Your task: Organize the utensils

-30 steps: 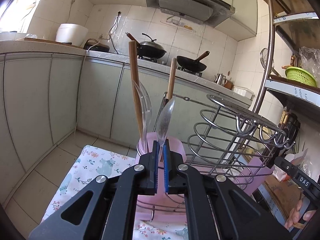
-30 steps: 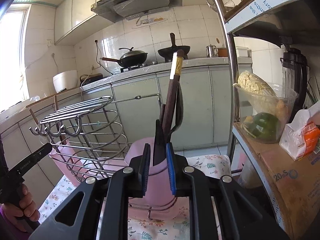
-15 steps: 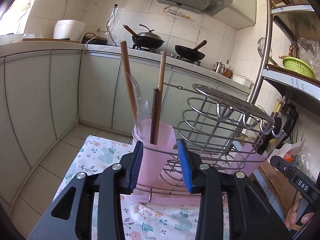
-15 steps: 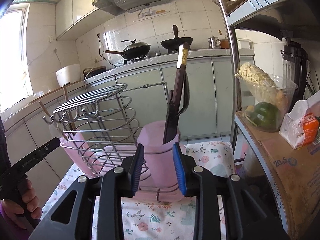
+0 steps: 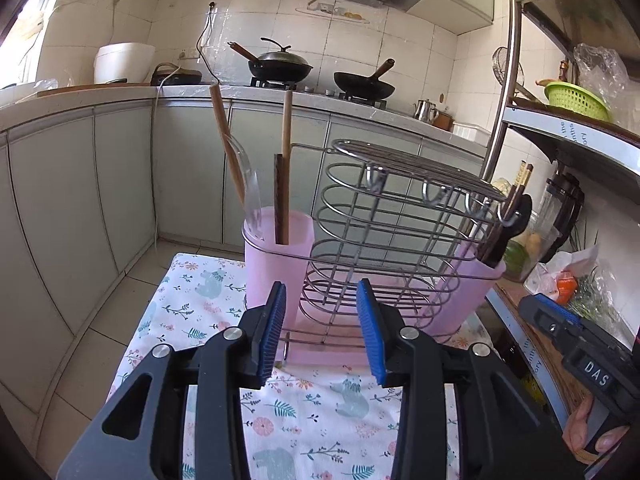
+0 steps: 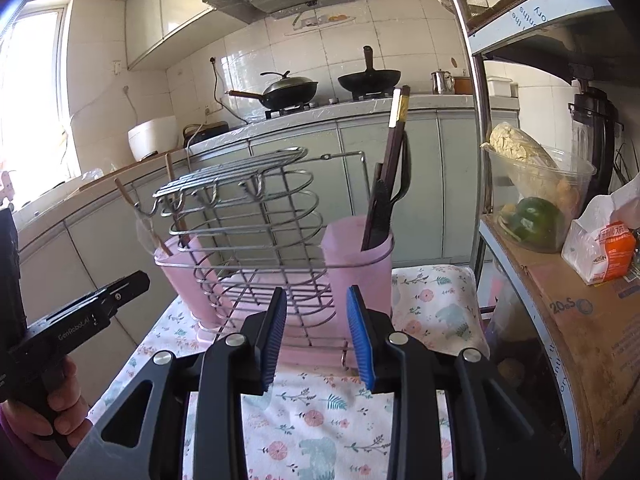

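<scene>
A wire utensil rack with two pink cups stands on a floral cloth. The left pink cup holds wooden chopsticks, a clear plastic spoon and dark chopsticks. The right pink cup holds dark chopsticks and a black utensil. My left gripper is open and empty, back from the left cup. My right gripper is open and empty, back from the right cup; the rack shows in its view too.
A metal shelf pole and a shelf with a clear bowl of vegetables and a tissue pack stand to the right. Kitchen cabinets and a stove with woks are behind. The cloth's front edge drops to tiled floor.
My left gripper let go of the clear spoon, now in the left cup. My right gripper opened off the dark utensils in the right cup. Both pulled back from the rack.
</scene>
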`<state>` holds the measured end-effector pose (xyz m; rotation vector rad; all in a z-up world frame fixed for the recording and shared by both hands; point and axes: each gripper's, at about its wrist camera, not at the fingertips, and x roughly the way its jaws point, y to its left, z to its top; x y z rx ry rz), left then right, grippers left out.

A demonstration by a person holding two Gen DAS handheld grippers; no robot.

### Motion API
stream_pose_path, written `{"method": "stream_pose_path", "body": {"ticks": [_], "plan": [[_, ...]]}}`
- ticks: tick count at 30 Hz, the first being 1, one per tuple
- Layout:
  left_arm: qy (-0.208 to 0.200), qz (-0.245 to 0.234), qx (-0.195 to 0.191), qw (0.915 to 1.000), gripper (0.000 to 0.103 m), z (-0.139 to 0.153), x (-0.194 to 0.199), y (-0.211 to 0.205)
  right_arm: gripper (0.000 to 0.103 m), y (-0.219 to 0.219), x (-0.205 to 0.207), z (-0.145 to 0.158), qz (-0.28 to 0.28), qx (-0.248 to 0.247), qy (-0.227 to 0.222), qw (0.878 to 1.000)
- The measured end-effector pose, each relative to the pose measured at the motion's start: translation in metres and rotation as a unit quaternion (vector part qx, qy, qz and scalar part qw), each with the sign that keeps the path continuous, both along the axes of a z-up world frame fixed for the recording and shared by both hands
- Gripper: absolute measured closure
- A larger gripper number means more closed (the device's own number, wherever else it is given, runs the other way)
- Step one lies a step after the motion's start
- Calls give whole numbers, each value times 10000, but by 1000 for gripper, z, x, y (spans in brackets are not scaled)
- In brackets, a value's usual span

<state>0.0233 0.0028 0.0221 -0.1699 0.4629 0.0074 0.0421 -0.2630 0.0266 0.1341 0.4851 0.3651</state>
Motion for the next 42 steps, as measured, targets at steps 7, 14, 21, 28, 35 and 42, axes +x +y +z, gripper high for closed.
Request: {"method": "stream_pose_path", "body": {"ticks": [7, 14, 21, 28, 35, 42], "plan": [[-47, -99, 78, 9999, 66, 4, -20, -9, 70, 11, -20, -2, 132, -142, 59, 9998], [-8, -253, 187, 9995, 66, 7, -37, -20, 69, 21, -40, -1, 182, -203, 16, 9996], [-2, -357, 202, 9992, 66, 5, -54, -30, 68, 28, -54, 0, 188, -313, -1, 9993], [39, -414, 197, 9989, 66, 5, -66, -35, 68, 29, -64, 3, 104, -374, -99, 9992], [-17, -327, 218, 9992, 66, 10, -73, -35, 68, 34, -70, 5, 82, -460, -150, 9988], [-26, -277, 288, 9992, 66, 12, -75, -36, 68, 36, -72, 2, 98, -485, -106, 9987]]}}
